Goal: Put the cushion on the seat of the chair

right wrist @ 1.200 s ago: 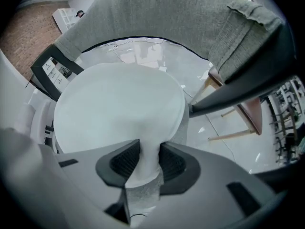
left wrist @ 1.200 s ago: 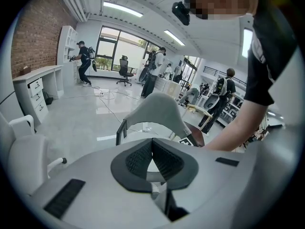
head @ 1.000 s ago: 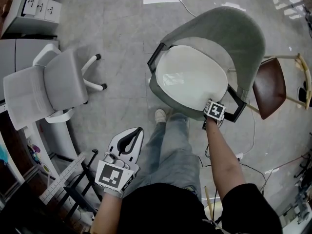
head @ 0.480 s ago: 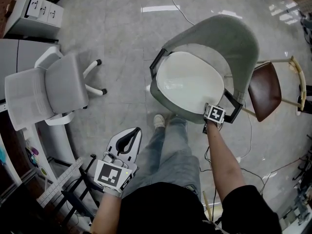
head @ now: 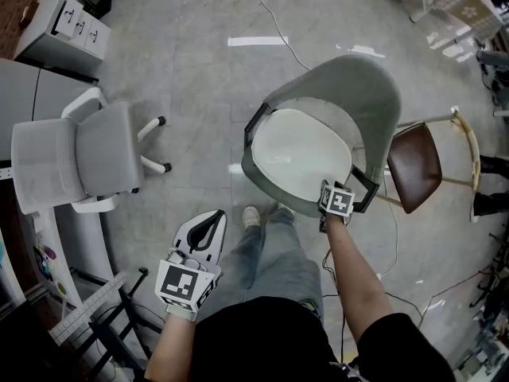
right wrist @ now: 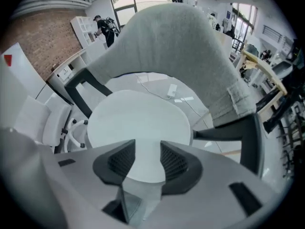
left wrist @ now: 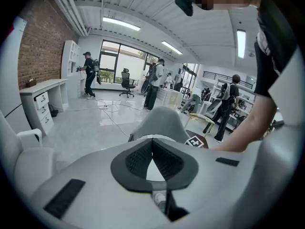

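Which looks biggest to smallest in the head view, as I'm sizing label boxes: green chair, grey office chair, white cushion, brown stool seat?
1. The green chair and the grey office chair: about alike, so not ranked apart.
2. The white cushion, lying on the green chair's seat.
3. The brown stool seat.

I'm looking at an open-plan office: a white desk [left wrist: 44, 86] along a brick wall [left wrist: 40, 46], a swivel chair [head: 79, 161], ceiling strip lights [left wrist: 121, 24] and big windows [left wrist: 119, 63].
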Motion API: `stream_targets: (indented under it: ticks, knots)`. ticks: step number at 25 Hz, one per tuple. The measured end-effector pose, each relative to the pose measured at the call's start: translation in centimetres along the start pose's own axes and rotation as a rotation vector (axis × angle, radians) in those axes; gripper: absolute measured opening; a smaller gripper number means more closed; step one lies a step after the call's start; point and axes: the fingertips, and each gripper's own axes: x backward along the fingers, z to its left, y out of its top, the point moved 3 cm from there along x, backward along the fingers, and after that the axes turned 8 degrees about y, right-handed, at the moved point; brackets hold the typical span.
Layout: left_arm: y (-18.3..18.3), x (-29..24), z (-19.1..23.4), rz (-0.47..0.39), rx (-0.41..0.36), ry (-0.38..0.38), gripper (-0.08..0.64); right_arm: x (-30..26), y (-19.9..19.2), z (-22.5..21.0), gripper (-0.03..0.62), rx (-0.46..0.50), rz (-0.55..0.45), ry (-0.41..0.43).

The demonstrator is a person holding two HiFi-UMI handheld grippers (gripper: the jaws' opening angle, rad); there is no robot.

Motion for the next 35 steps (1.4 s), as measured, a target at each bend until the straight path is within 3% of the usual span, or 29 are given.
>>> stream_targets:
  ticks: [4, 6, 17, 23, 35]
  knots:
    - [1.4, 0.4, 0.1, -0.035, -0.003, -0.002, 0.011, 3.2, 3.4, 3.1, 0.035, 0.06, -0.098, 0.058]
    - [2.2, 0.4, -0.1, -0.055, -0.007, -0.005, 0.012, 5.0, 5.3, 4.9, 0.009, 0.095, -0.152, 0.124]
    - [6.9, -0.2, -0.7, -0.164, -0.022, -0.028, 0.012, 18.1, 15.0, 15.3, 0.008, 0.31, -0.474, 0.381]
    - [9.8, -0.4, -1.7, -0.219, -0.05, -0.065, 0.011, 25.3, 17.9, 18.9, 0.008, 0.389, -0.614, 0.435]
    - [19.2, -0.3, -5.0, -0.391, -0.133, -0.16, 0.012, 38.1, 23.2, 22.0, 0.008, 0.509, -0.895, 0.454]
